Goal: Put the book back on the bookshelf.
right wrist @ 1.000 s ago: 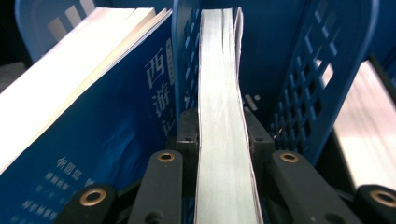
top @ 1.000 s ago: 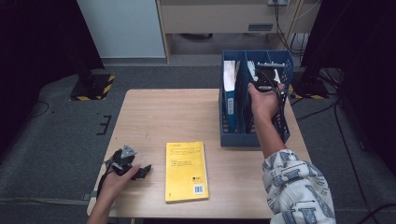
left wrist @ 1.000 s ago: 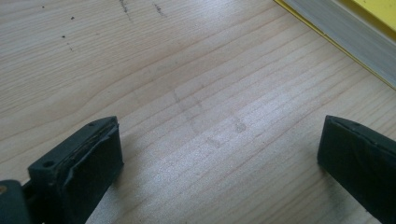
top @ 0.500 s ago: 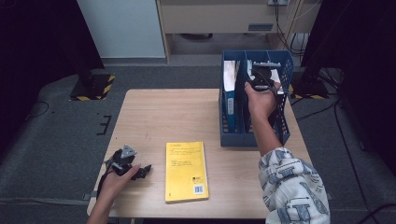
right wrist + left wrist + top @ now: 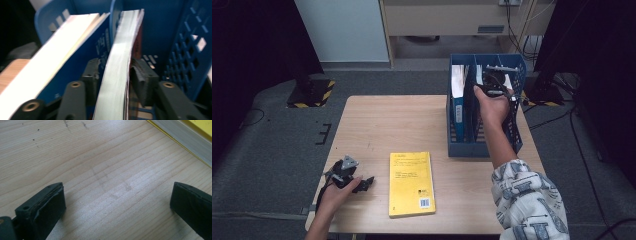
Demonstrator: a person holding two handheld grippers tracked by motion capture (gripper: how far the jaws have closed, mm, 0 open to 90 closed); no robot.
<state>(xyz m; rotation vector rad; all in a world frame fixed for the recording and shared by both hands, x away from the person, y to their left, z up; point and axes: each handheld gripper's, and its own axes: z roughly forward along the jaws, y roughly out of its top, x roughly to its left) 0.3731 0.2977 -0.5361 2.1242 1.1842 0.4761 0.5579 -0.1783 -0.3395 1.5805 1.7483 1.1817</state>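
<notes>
A blue file rack (image 5: 467, 149) stands at the table's right side. Its left slot holds a blue-covered book (image 5: 458, 95) (image 5: 57, 50). In the middle slot a thinner book (image 5: 120, 62) stands upright with its page edge facing me. My right gripper (image 5: 492, 84) (image 5: 116, 72) straddles this book from above. Its jaws have just been opening, and the pads (image 5: 143, 75) now stand slightly off the book's sides. A yellow book (image 5: 411, 182) (image 5: 202, 125) lies flat near the front edge. Just left of it my left gripper (image 5: 362, 182) (image 5: 117, 202) rests open on the bare wood.
The wooden table (image 5: 392, 125) is bare between the yellow book and the rack. The rack's perforated right wall (image 5: 192, 42) is close beside my right gripper. A cable trails from the right gripper over the rack's side. Dark floor surrounds the table.
</notes>
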